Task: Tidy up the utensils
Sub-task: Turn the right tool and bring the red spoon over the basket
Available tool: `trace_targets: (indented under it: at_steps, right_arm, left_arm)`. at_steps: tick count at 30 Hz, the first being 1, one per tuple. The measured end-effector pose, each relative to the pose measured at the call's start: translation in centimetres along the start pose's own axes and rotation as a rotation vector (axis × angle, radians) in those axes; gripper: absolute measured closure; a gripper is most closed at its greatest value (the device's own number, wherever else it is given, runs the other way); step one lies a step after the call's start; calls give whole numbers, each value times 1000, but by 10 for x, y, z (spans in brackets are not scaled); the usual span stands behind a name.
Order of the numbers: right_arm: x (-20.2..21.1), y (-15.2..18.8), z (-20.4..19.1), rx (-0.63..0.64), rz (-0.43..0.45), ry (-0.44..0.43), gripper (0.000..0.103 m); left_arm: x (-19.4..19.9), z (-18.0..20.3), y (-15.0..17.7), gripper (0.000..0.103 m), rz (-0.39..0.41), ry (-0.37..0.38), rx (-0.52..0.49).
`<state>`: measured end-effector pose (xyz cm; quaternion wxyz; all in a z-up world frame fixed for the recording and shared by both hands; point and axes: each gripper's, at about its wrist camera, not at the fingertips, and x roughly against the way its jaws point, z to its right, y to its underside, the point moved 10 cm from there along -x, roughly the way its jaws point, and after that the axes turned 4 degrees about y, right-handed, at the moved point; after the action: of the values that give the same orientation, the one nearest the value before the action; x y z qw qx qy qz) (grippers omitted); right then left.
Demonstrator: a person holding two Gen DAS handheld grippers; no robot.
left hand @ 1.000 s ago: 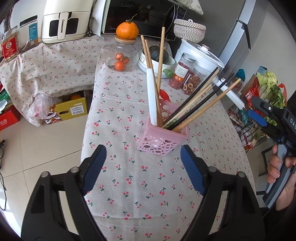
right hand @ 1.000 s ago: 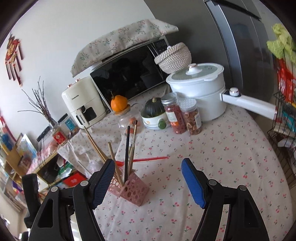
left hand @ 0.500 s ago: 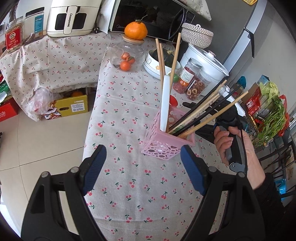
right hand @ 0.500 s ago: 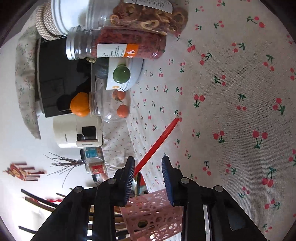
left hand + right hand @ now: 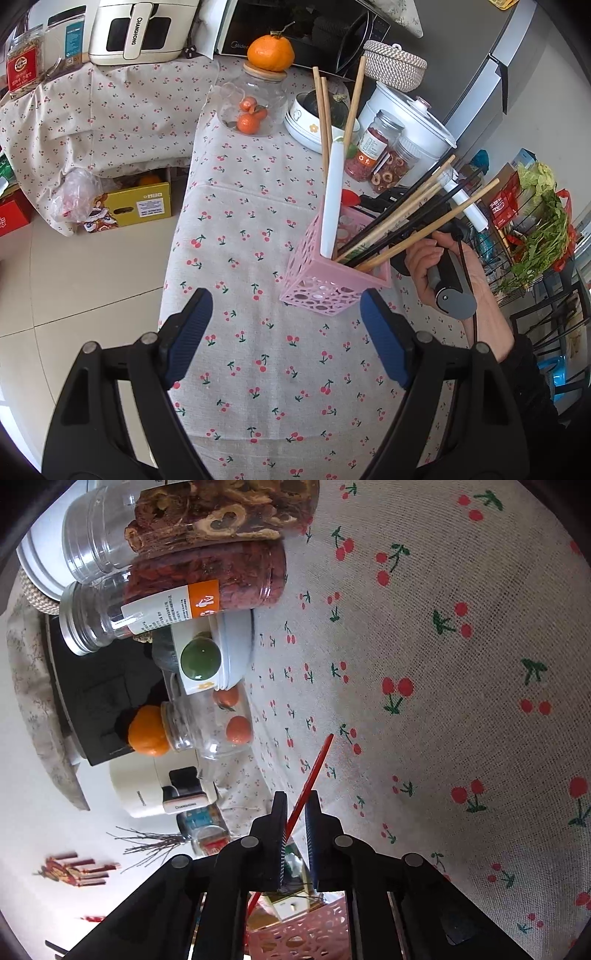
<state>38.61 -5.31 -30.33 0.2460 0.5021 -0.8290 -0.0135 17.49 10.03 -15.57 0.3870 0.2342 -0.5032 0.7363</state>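
The cherry-print tablecloth [image 5: 258,229] covers a crowded kitchen counter, with a microwave, an air fryer and jars along the back. From your left wrist camera, the left gripper [image 5: 284,339] hangs with its fingers spread wide and empty just short of the pink perforated holder [image 5: 332,284], which already carries wooden and black chopsticks plus a white utensil, all leaning outward. Your right hand [image 5: 439,269] sits right behind those leaning sticks, so a careless lift could knock them and tip the light holder. From the right wrist camera, the right gripper [image 5: 297,834] has its fingers nearly closed around a thin red chopstick [image 5: 314,771] lying on the cloth; whether both pads actually bite, you cannot tell. It crosses the gap slantwise, so it may pivot or slip free, or its tip may drag on the fabric.
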Motion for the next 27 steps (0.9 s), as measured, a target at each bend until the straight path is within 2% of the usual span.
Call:
trace_targets:
  at_steps: [6, 18, 24, 27]
  right_arm:
    - [17, 2, -36, 71, 52, -62, 98]
    - [94, 3, -124, 271, 249, -118, 100]
    - [155, 8, -175, 382, 379, -141, 100]
    - [190, 25, -207, 490, 459, -138, 100]
  left_arm:
    - [2, 0, -1, 21, 9, 2, 6]
    - [8, 1, -6, 21, 43, -2, 4]
    - [12, 1, -8, 21, 60, -4, -3]
    - [13, 1, -7, 21, 59, -8, -12]
